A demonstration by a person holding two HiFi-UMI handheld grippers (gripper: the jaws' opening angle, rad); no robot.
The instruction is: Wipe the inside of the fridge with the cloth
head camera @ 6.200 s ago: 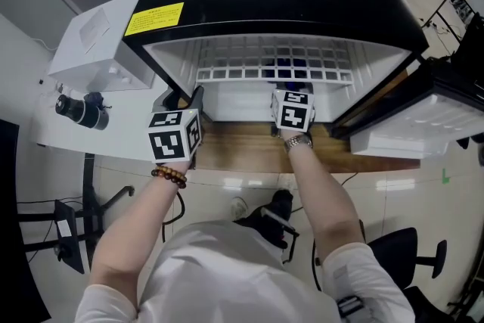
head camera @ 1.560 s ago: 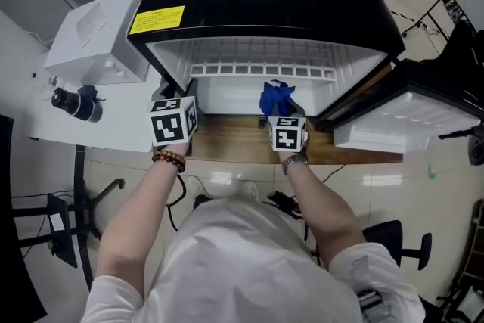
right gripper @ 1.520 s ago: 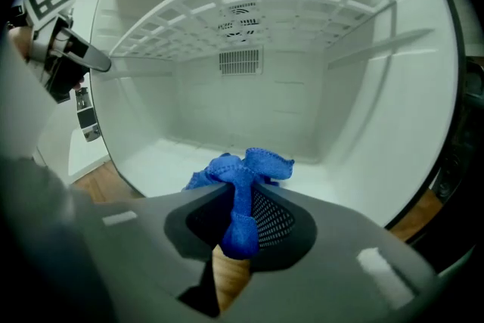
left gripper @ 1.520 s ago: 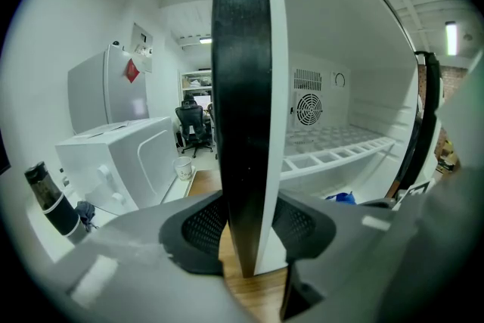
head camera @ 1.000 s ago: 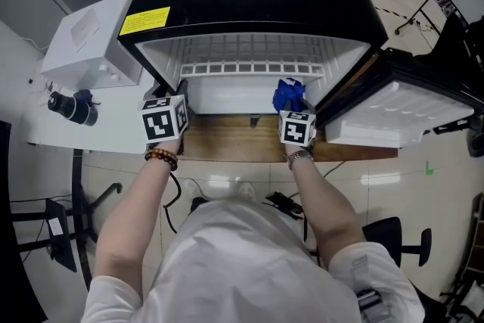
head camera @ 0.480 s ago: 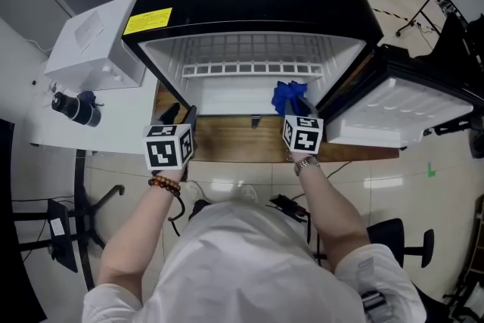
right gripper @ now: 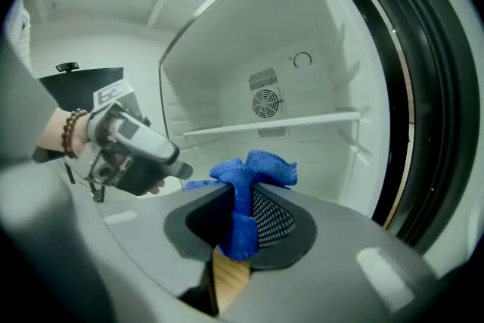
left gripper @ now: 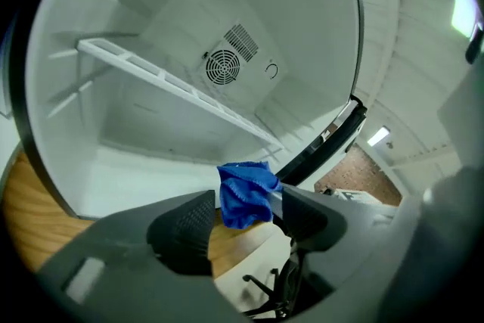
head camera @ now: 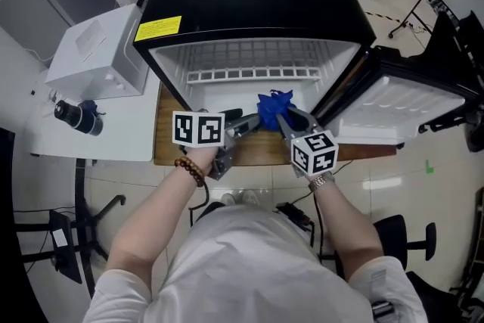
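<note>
Pinching cloth [right gripper: 257,166] in right gripper [right gripper: 240,202], left gripper [left gripper: 246,206] just opening, cloth between jaws

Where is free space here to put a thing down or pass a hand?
Free: the fridge floor under the wire shelf, left side; the wooden board at its left end; the white table in front of the white box. Crowded: mid-opening, where the right gripper holds the blue cloth.
</note>
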